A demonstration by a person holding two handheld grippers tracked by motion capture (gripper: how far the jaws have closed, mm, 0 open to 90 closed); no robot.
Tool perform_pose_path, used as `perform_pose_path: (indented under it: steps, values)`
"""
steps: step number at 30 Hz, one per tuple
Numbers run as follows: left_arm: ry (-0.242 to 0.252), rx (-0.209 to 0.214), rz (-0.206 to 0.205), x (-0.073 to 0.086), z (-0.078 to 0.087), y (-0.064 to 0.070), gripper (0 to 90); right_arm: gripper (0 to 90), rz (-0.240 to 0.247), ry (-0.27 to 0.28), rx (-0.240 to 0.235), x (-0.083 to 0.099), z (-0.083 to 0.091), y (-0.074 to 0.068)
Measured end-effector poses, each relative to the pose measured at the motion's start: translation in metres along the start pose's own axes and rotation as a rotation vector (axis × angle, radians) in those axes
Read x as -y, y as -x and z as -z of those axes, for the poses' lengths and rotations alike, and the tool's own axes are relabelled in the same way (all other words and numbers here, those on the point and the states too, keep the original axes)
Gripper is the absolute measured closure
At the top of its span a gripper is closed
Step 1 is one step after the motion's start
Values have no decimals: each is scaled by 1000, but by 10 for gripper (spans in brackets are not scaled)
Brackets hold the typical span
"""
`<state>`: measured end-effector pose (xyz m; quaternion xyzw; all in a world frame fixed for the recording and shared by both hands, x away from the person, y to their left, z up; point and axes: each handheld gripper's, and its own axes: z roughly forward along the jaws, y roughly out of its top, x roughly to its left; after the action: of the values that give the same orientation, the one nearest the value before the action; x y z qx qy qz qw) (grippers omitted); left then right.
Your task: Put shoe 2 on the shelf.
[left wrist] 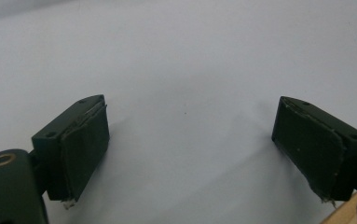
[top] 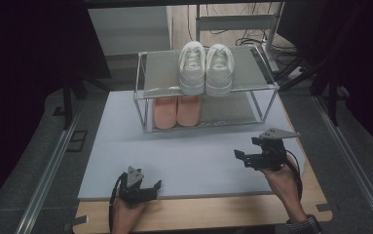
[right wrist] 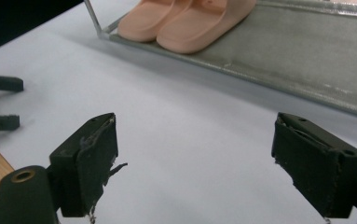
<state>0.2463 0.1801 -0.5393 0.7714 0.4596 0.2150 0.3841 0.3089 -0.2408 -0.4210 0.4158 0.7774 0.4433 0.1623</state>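
Both grippers empty, jaws wide: left gripper (top: 147, 187) low at mat's near edge, right gripper (top: 250, 151) raised, aimed at rack (top: 206, 87). Nearest: pink slippers (right wrist: 185, 21) on lower shelf, left part. Toes probably toward person, long axes front-to-back. Approach low under top shelf, pinch one slipper's edge.

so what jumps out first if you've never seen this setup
A two-tier metal shoe rack stands at the far end of the pale mat, with a pair of white sneakers on its top shelf and peach slides on the bottom one. Nearer, the left gripper and right gripper wait open over the mat, holding nothing.
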Motion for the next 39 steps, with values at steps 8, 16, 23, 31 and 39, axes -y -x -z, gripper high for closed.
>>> perform_pose_path:
  steps: [8,16,23,31,39]
  values:
    - [-3,-1,1,0,0,0,111,103,29,-34,22,14,2,-5]
    - [-2,-1,2,0,0,0,111,70,53,-59,44,31,1,-10]
    - [-2,-1,2,0,0,0,111,71,54,-76,50,49,-5,-13]
    - [-2,-1,2,0,0,0,111,71,66,-79,61,68,-11,-16]
    - [-3,-1,0,0,0,0,111,71,77,-87,66,83,-17,-18]
